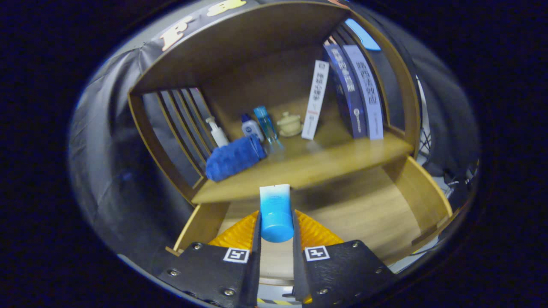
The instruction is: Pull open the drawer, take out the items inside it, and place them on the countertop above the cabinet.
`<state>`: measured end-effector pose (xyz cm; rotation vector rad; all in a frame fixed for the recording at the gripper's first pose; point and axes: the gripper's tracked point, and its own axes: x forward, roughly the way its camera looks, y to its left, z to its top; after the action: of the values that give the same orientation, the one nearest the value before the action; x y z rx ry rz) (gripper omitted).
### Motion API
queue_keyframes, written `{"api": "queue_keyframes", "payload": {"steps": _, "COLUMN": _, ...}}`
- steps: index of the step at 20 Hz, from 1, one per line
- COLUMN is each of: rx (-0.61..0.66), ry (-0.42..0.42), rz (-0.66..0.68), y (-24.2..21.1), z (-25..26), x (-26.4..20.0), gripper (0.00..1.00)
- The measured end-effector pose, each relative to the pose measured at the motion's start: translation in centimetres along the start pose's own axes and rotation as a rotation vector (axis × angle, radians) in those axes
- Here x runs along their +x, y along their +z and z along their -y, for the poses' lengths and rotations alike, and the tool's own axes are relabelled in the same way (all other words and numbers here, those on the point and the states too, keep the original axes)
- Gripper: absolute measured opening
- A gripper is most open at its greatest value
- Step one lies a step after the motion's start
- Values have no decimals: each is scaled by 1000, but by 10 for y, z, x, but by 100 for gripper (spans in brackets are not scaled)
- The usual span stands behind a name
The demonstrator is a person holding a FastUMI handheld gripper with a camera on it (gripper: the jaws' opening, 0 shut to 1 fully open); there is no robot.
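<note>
Cabinet: wooden, with a slatted side and a roofed shelf bay; it stood beyond the fingers.
Drawer: pulled open below the shelf edge; its bare floor lay under and beyond the fingers, and I could not tell whether anything else was left inside.
Countertop: the wooden shelf surface above the drawer; bare near its front edge, just ahead of the tube.
Books: leaned upright at the shelf's far side.
Blue towel roll: lay near the slats, with small bottles and a lidded cup behind it.
Tube: blue squeeze tube, crimped end up, cap end down, held over the open drawer.
Gripper: pinched the tube's lower body, one finger on each side.
Handling: judged light, soft-walled and smooth; a firm hold low near the stiffer cap shoulder seemed safest, as hard squeezing could dent it or let it slide.
</note>
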<state>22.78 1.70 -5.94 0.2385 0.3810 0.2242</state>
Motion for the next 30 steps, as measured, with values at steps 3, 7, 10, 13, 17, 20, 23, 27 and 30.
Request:
{"api": "queue_keyframes", "payload": {"steps": 3, "rx": -33, "ry": -4, "rz": 82, "y": 29, "z": -8, "x": -3, "gripper": 33}}
{"api": "queue_keyframes", "payload": {"steps": 7, "rx": -76, "ry": -35, "rz": 156, "y": 63, "z": -9, "x": 16, "gripper": 33}}
{"api": "queue_keyframes", "payload": {"steps": 10, "rx": -74, "ry": -76, "rz": 160, "y": 70, "z": -7, "x": 47, "gripper": 33}}
{"api": "queue_keyframes", "payload": {"steps": 13, "rx": -37, "ry": -117, "rz": 144, "y": 68, "z": 0, "x": 81, "gripper": 33}}
{"api": "queue_keyframes", "payload": {"steps": 17, "rx": -47, "ry": -156, "rz": 118, "y": 56, "z": 7, "x": 113, "gripper": 33}}
{"api": "queue_keyframes", "payload": {"steps": 20, "rx": -45, "ry": -179, "rz": 107, "y": 50, "z": 12, "x": 122, "gripper": 33}}
{"api": "queue_keyframes", "payload": {"steps": 23, "rx": -46, "ry": -175, "rz": 89, "y": 43, "z": 11, "x": 125, "gripper": 40}}
{"api": "queue_keyframes", "payload": {"steps": 27, "rx": -15, "ry": -196, "rz": 85, "y": 40, "z": 9, "x": 116, "gripper": 70}}
{"api": "queue_keyframes", "payload": {"steps": 30, "rx": 8, "ry": -204, "rz": 75, "y": 40, "z": 6, "x": 96, "gripper": 91}}
